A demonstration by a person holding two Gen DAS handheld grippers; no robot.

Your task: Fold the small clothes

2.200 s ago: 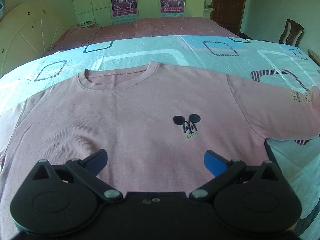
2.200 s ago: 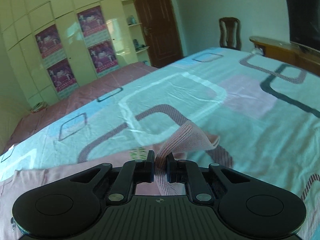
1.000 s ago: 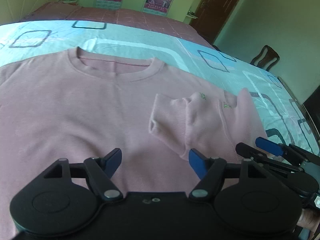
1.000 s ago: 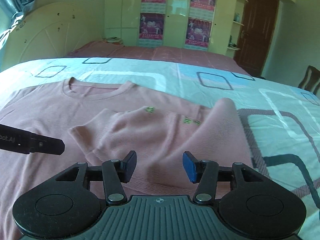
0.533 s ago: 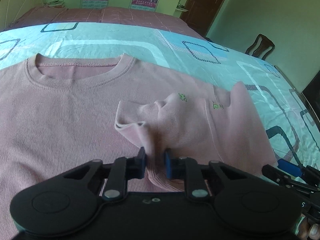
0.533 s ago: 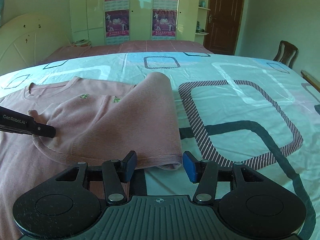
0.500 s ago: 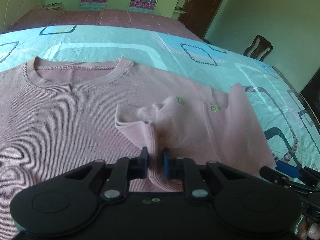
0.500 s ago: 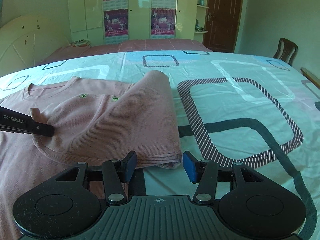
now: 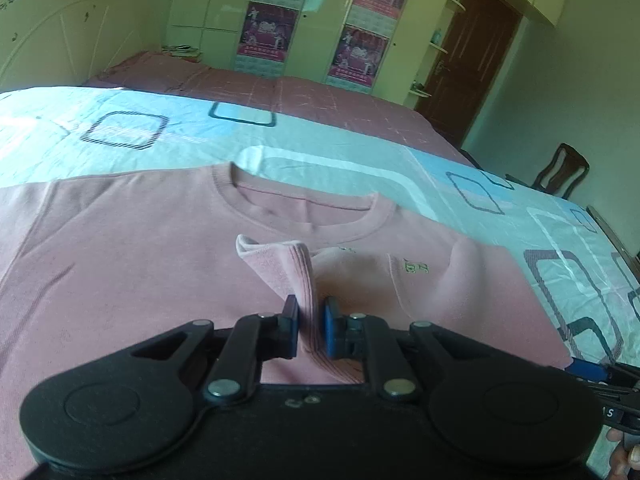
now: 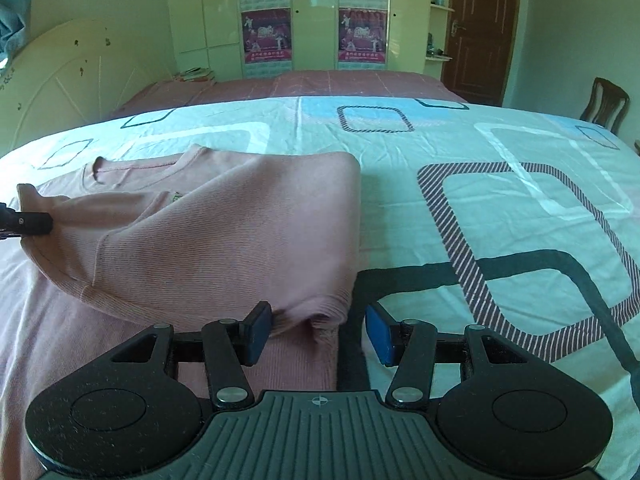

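A pink sweatshirt (image 9: 140, 248) lies flat on the bed, collar away from me, with its right sleeve folded in over the chest. My left gripper (image 9: 310, 316) is shut on the ribbed cuff (image 9: 280, 260) of that sleeve and holds it raised off the chest. In the right wrist view the left gripper's fingers (image 10: 28, 222) pinch the cuff at the far left. My right gripper (image 10: 320, 328) stands open at the sweatshirt's (image 10: 224, 232) right edge. The folded lower corner (image 10: 324, 316) lies between its jaws, and the pads do not press on it.
The patterned light-blue sheet (image 10: 500, 208) spreads out to the right of the sweatshirt. Beyond it lie a pink quilt (image 9: 280, 96), a wardrobe with posters (image 10: 312, 20), a brown door (image 10: 476, 32) and a wooden chair (image 10: 604, 104). A headboard (image 10: 72, 92) stands on the left.
The left gripper went from open to shut on the sleeve cuff and has lifted it toward the collar. The right gripper stayed open and shifted to the sweatshirt's right lower corner.
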